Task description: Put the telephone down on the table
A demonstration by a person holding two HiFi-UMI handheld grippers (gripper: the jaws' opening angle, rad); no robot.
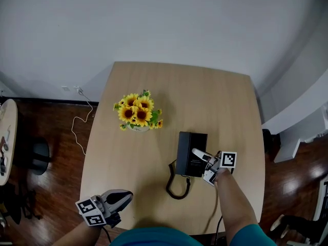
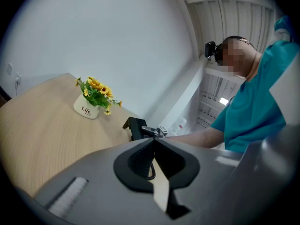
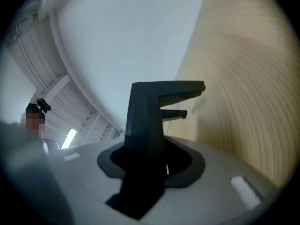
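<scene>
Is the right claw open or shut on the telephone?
Shut on it: in the right gripper view the black telephone fills the gap inside the right claw.

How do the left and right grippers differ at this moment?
The right gripper is shut on the black telephone; the left gripper is shut on nothing. The right gripper is over the table's near right part; the left gripper is at its near left edge, apart from the telephone. Both carry marker cubes.

Office-like room: bare white walls [image 1: 164, 19], dark wood floor [image 1: 56, 137], pale worktop [image 1: 220, 101] with a phone [image 1: 188, 142] and, left of the right gripper [image 1: 197, 154], potted sunflowers [image 1: 137, 111].
</scene>
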